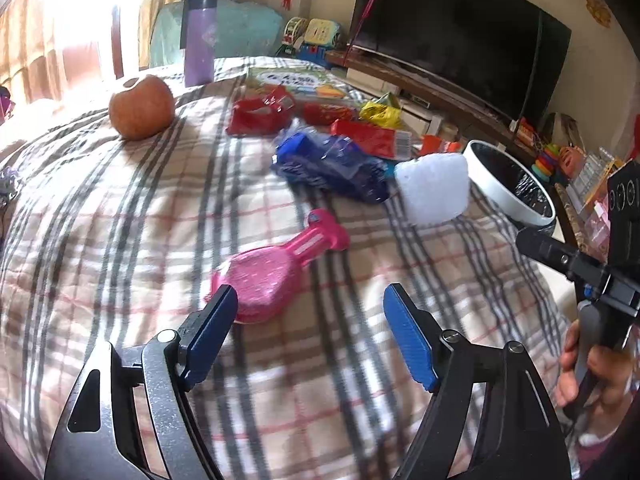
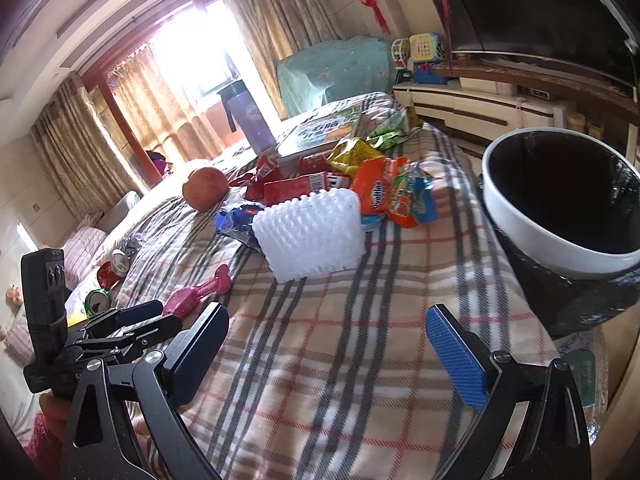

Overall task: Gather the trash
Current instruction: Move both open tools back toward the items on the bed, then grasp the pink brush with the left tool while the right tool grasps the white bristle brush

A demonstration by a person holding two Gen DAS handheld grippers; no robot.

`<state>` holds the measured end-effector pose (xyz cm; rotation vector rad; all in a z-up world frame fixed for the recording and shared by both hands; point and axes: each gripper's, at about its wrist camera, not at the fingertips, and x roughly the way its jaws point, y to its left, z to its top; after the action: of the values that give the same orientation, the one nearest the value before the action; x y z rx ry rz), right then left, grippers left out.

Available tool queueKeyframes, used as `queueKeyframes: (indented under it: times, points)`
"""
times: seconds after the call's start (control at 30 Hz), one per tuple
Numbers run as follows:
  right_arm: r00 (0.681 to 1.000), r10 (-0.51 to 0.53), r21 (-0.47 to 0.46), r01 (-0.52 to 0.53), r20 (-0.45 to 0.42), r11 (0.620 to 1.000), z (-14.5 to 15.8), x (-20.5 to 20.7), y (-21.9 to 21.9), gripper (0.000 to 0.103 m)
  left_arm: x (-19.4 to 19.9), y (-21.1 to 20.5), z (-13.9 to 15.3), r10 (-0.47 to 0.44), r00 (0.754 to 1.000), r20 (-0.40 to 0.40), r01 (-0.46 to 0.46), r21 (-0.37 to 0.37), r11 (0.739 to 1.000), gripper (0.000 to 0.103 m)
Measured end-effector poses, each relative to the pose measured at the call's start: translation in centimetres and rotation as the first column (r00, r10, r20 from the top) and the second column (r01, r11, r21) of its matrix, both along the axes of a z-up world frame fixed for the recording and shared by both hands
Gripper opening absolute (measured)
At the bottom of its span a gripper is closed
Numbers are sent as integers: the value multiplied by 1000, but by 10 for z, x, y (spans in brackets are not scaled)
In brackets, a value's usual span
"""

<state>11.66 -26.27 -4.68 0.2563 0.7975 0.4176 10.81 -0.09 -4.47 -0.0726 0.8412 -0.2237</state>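
Note:
Trash lies on a plaid blanket: a white foam net point(image 1: 434, 188) point(image 2: 310, 234), a blue wrapper point(image 1: 332, 166) point(image 2: 236, 220), red wrappers point(image 1: 260, 114) point(image 2: 296, 188), a yellow wrapper point(image 1: 380, 112) point(image 2: 352, 154) and an orange snack bag point(image 2: 394, 192). A white-rimmed bin with a black liner point(image 1: 510, 184) point(image 2: 560, 200) stands at the blanket's right edge. My left gripper point(image 1: 310, 320) is open and empty, just in front of a pink toy point(image 1: 276, 270). My right gripper point(image 2: 328, 340) is open and empty, short of the foam net.
A bitten apple point(image 1: 142, 106) point(image 2: 206, 188), a purple bottle point(image 1: 198, 38) point(image 2: 250, 116) and a picture book point(image 1: 298, 80) point(image 2: 324, 128) sit on the blanket. Cans point(image 2: 114, 266) lie at the left. A TV point(image 1: 460, 32) on a low cabinet stands beyond the bin.

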Motion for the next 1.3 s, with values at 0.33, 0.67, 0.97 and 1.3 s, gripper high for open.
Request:
queueKeyframes:
  times: [0.33,0.67,0.97,1.3]
  points:
    - [999,37,-6,-37,-7,999,-3,20,15,100,16,15,-8,-4,999,-47,7,65,998,79]
    - [998,63,-4,-63,-13,998,-6,45,24,100,35,17,-15,-105,991,-89,117,151,982,80]
    - [998,36,-16,-37,-50,999,-18,54,24,30,34,4,-20,-128,989,-77,140,170,975,51]
    - [1000,-3,-6,3,29,1000,5,22,-2,15,23,-30,-10,-148,987,-58,153,89,984,50]
